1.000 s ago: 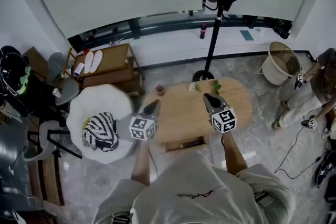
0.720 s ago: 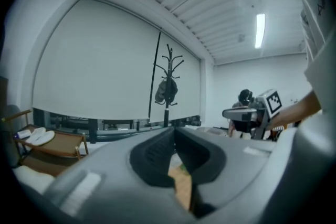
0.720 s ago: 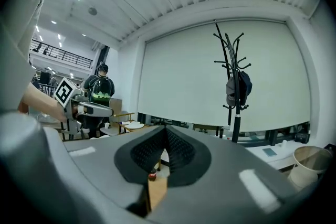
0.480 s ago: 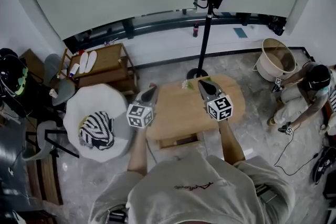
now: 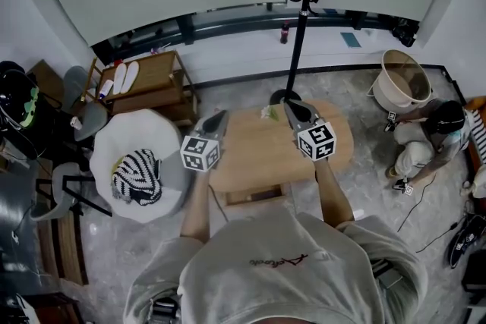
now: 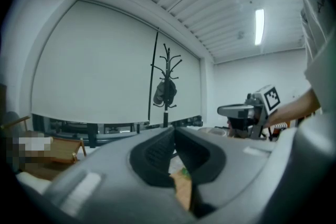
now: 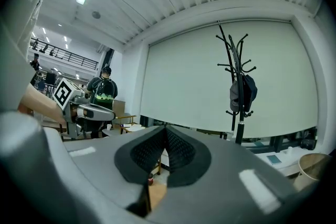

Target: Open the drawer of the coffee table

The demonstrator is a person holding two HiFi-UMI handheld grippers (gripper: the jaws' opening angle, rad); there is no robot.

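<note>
I cannot read inside the drawer (image 5: 249, 196), which juts from the bench (image 5: 262, 152) toward me, lengthwise along its edge. The left gripper (image 5: 219, 119) and right gripper (image 5: 292, 108) are clenched empty.

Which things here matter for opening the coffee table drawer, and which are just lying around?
For the job: oval wooden coffee table; its wooden drawer; left tongs and right tongs, both shut and empty.
Lying about: black coat stand; black-and-white striped cushion; round beige basket; low wooden shelf.

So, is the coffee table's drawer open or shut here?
Open: the drawer juts out past the near edge of the coffee table in the head view.
</note>
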